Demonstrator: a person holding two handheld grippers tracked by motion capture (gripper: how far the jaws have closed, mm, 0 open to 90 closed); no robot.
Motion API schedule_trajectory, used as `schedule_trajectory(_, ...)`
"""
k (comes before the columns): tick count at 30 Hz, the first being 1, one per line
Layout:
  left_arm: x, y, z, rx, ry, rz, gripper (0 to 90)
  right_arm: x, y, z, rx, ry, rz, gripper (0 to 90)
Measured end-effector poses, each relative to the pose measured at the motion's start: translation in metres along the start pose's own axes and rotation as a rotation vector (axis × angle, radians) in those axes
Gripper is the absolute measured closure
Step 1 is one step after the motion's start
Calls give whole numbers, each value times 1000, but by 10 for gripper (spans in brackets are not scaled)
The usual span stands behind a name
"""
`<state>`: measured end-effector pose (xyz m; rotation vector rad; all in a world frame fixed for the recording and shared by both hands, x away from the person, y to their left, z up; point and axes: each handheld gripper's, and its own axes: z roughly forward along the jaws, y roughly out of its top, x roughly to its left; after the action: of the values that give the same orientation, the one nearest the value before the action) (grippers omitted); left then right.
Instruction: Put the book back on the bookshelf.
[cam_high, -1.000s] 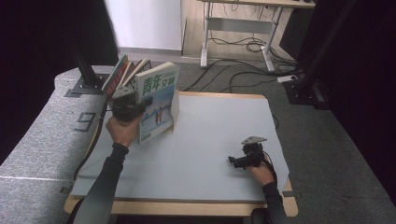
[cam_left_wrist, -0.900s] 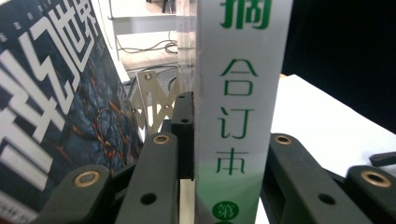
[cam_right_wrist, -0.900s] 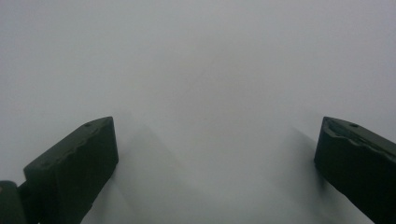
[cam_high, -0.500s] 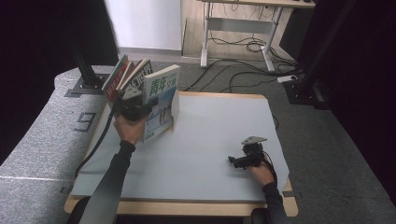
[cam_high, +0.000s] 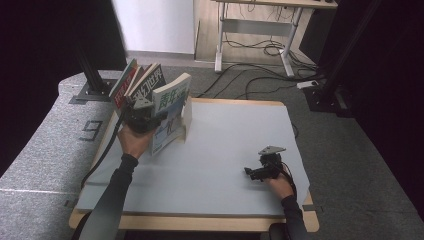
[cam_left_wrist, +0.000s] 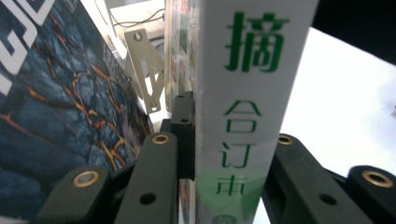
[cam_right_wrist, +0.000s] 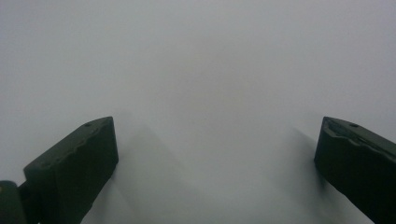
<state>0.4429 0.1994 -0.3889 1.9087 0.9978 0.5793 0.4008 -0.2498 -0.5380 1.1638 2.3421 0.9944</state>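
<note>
A thick white book with green lettering (cam_high: 171, 110) stands tilted at the table's far left, held in my left gripper (cam_high: 142, 117). In the left gripper view the jaws clamp its white spine (cam_left_wrist: 243, 102) from both sides. Just left of it leans a row of other books (cam_high: 137, 82), the nearest with a dark blue cracked-lava cover (cam_left_wrist: 60, 107). A pale metal bookend (cam_left_wrist: 147, 74) shows behind the held book. My right gripper (cam_high: 256, 172) rests low on the table at the front right, jaws wide apart over bare white surface (cam_right_wrist: 210, 107).
The table top (cam_high: 230, 135) is white with a wooden edge. Grey floor mats lie to the left. A desk frame and cables (cam_high: 260, 47) stand on the floor beyond the table. Dark stands rise at both sides.
My left gripper has carried the white book back and left, closer to the leaning row of books. The right gripper has stayed where it was.
</note>
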Motion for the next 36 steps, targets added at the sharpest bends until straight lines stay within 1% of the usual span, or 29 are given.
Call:
schedule_trajectory(9, 4, -7, -8, 31, -27, -4, 733, 0, 0, 0, 0, 0, 0, 0)
schedule_trajectory(11, 6, -11, -11, 48, -39, -4, 733, 0, 0, 0, 0, 0, 1, 0)
schedule_trajectory(16, 8, -15, -16, 70, -48, -10, 732, 0, 0, 0, 1, 0, 1, 0)
schedule_trajectory(17, 9, -17, -18, 84, -56, -16, 732, 0, 0, 0, 1, 0, 1, 0)
schedule_trajectory(19, 10, -17, -19, 86, -59, -15, 732, 0, 0, 0, 1, 0, 1, 0)
schedule_trajectory(21, 10, -20, -21, 79, -72, -25, 734, 0, 0, 0, 1, 0, 0, 0)
schedule_trajectory(25, 7, -20, -21, 75, -56, -27, 738, 0, 0, 0, 1, 0, 1, 0)
schedule_trajectory(27, 5, -20, -21, 45, -42, -42, 740, 0, 0, 0, 1, 0, 1, 0)
schedule_trajectory(31, 5, -19, -18, 2, -41, -80, 742, 0, 0, 0, 0, 0, -1, 0)
schedule_trajectory(32, 5, -18, -16, -6, -40, -89, 742, 0, 0, 0, 0, 0, 0, 0)
schedule_trajectory(34, 5, -18, -15, -11, -40, -92, 743, 0, 0, 0, 1, 0, 0, 0)
schedule_trajectory(36, 4, -14, -10, -19, -35, -99, 743, 0, 0, 0, 1, 0, 1, 0)
